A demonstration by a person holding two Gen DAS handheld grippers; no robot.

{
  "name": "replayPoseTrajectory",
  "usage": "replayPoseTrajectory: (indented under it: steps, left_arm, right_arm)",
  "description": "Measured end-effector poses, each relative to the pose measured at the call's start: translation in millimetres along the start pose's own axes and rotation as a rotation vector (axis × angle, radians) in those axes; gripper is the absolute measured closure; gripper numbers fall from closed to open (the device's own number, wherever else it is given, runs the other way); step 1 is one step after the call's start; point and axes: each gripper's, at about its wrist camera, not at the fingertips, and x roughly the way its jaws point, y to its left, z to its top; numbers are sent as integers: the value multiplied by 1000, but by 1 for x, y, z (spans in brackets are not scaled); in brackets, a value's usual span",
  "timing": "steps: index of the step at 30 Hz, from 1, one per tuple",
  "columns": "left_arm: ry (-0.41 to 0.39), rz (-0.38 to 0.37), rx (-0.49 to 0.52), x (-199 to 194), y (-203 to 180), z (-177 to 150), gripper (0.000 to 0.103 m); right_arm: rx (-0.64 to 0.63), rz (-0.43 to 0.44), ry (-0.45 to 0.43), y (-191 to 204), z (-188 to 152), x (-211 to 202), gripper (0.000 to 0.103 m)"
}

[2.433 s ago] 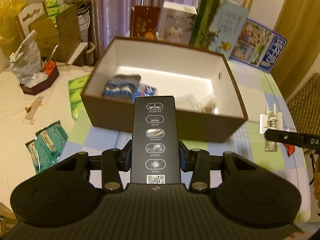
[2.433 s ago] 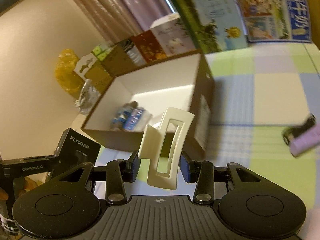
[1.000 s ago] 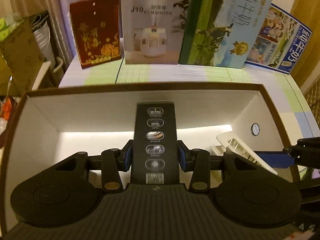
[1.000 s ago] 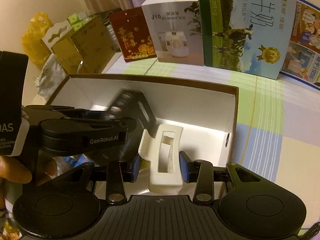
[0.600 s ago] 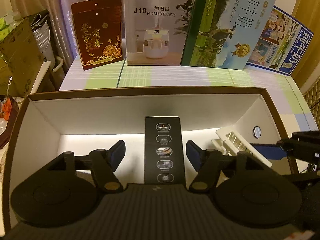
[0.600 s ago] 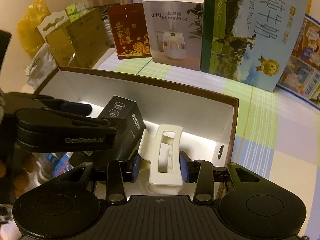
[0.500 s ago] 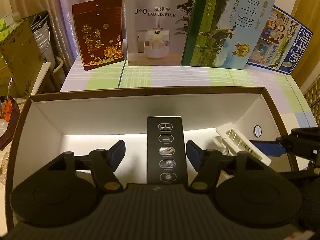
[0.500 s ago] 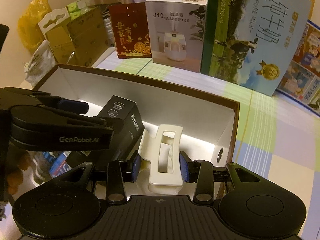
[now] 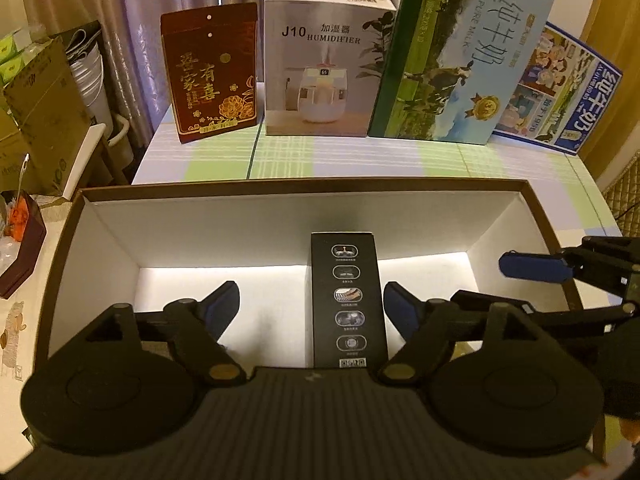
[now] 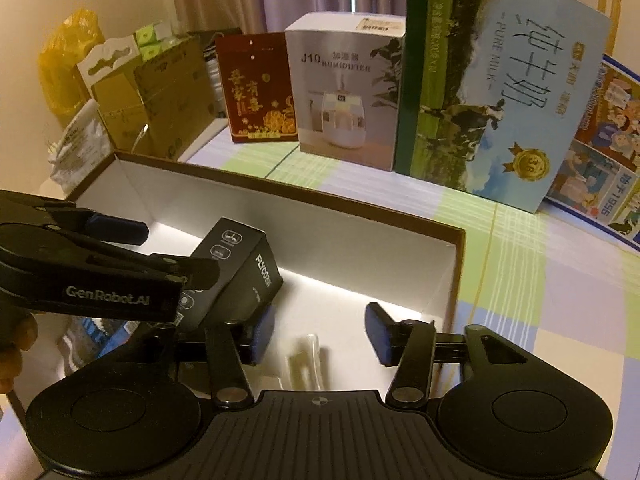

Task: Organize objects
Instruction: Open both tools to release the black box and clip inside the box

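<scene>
Left wrist view: left gripper (image 9: 312, 304) spread, just been opening — black carton (image 9: 347, 300) released, leaning inside brown box (image 9: 280, 190). Right gripper (image 10: 318, 334) likewise opened apart, white clip (image 10: 305, 364) dropped inside box too — both deposited for tidying.

Brown box (image 9: 304, 186) w/ white inside; black carton (image 9: 347, 300); checked pastel cloth (image 10: 560, 280).

Behind, a red pouch (image 9: 210, 74), humidifier box (image 9: 326, 64) and milk carton (image 9: 460, 60) stood in a row on the checked cloth (image 9: 320, 156). Left, a cardboard box (image 9: 48, 112) and yellow bag (image 10: 64, 60).
</scene>
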Motion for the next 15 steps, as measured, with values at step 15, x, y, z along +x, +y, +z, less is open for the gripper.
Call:
replayPoseTrajectory:
  steps: [15]
  left_arm:
    - [-43, -12, 3, -61, 1, -20, 8]
  right_arm:
    - [68, 70, -63, 2, -27, -63, 11]
